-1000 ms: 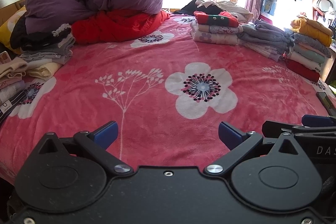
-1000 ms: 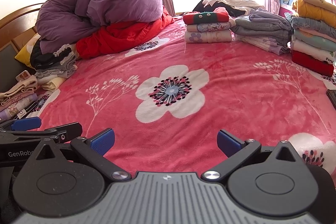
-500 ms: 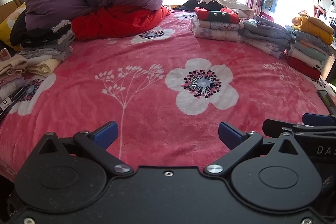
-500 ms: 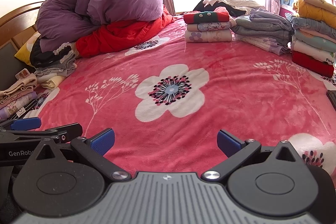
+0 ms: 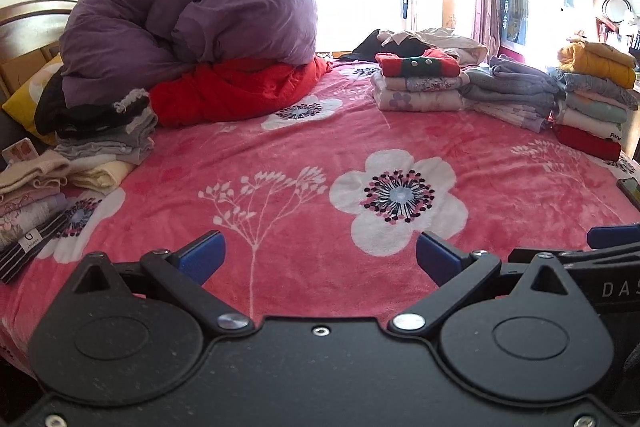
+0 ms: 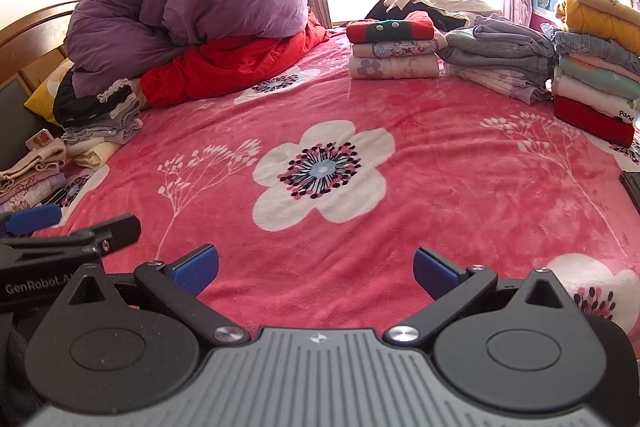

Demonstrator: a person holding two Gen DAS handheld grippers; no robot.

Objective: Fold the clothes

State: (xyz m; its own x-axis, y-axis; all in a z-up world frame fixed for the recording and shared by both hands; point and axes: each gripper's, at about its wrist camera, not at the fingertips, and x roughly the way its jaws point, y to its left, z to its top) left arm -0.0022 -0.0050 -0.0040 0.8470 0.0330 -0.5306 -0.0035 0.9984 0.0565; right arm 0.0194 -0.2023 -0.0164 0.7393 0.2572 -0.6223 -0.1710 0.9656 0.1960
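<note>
Pink floral blanket (image 5: 280,155), folded clothes stacks (image 5: 420,83) along edges, purple duvet (image 5: 192,11), both hand-held grippers (image 5: 318,255) (image 6: 314,267) wide, empty

left claw (image 5: 318,255) | tilted slightly down | right claw (image 6: 316,267) | marginally closer to bedspread

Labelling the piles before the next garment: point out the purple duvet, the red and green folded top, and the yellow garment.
purple duvet (image 5: 224,7), left wrist view, on its bulging front.
red and green folded top (image 6: 390,29), right wrist view, on its green band.
yellow garment (image 5: 600,61), left wrist view, on its folded side.
</note>
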